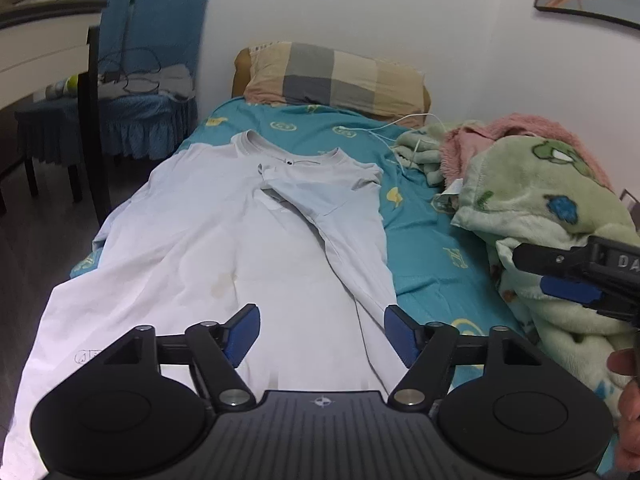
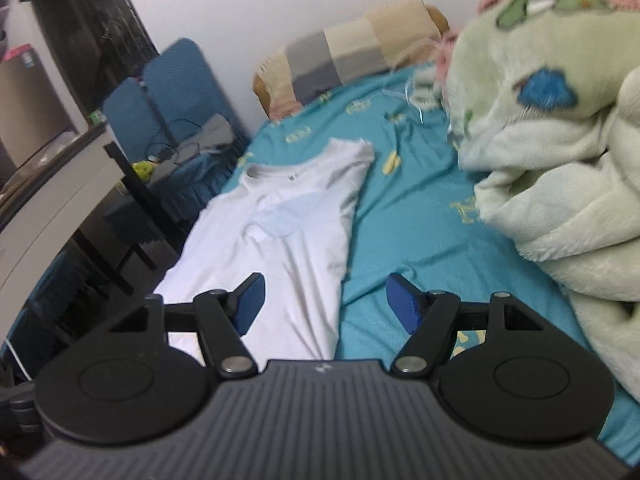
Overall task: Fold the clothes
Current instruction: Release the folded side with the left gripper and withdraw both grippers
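Note:
A white T-shirt (image 1: pixel 224 240) lies flat on the teal bedsheet (image 1: pixel 432 248), collar toward the pillow, with its right side and sleeve folded over the middle. My left gripper (image 1: pixel 322 330) hangs open above the shirt's lower part, nothing between its blue pads. In the right wrist view the same T-shirt (image 2: pixel 296 232) lies ahead on the left. My right gripper (image 2: pixel 324 306) is open above the shirt's right edge and the teal bedsheet (image 2: pixel 420 220), holding nothing. The right gripper also shows in the left wrist view as a black and blue tool (image 1: pixel 576 276) at the right edge.
A checked pillow (image 1: pixel 332 76) lies at the head of the bed. A heaped green and pink blanket (image 1: pixel 552 208) fills the right side, with a white cable (image 1: pixel 400 136) beside it. Blue chairs (image 1: pixel 152 80) and a dark table leg (image 1: pixel 94 128) stand left of the bed.

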